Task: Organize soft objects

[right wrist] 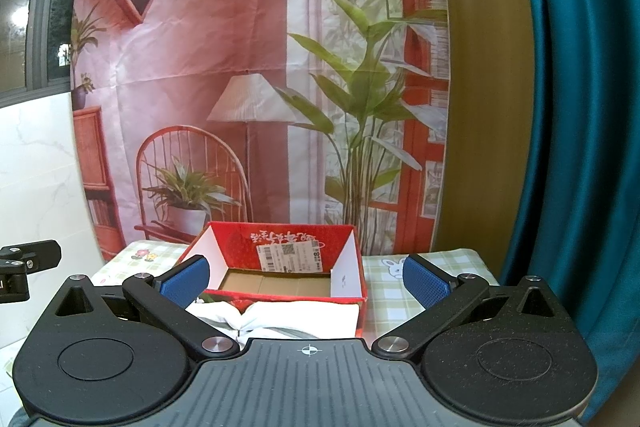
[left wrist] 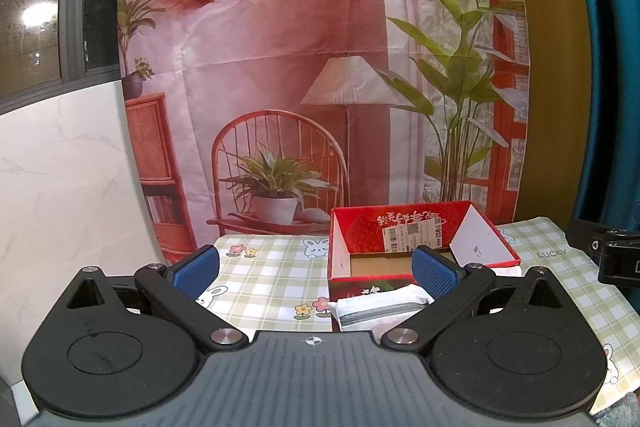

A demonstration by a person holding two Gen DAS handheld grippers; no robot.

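Left gripper (left wrist: 316, 269) hangs released above the bench (left wrist: 272, 279), its blue pads spread wide and nothing between them. From its camera, a folded white cloth (left wrist: 380, 309) with a grey stripe lies low at about 5 o'clock of the view's centre, just under the right-hand pad, with its long axis running side to side. Behind the cloth, at about 1 o'clock, stands an open red box (left wrist: 400, 251), seemingly touching it.

Right gripper (right wrist: 306, 279) is likewise released and holds nothing. In its view the white cloth (right wrist: 280, 317) sits almost dead ahead at 6 o'clock, spanning much of the gap between the pads, with the red box (right wrist: 280, 267) directly beyond at 12 o'clock.

By this reading the right gripper is better lined up over the cloth, and the box lies straight ahead for a short forward carry.
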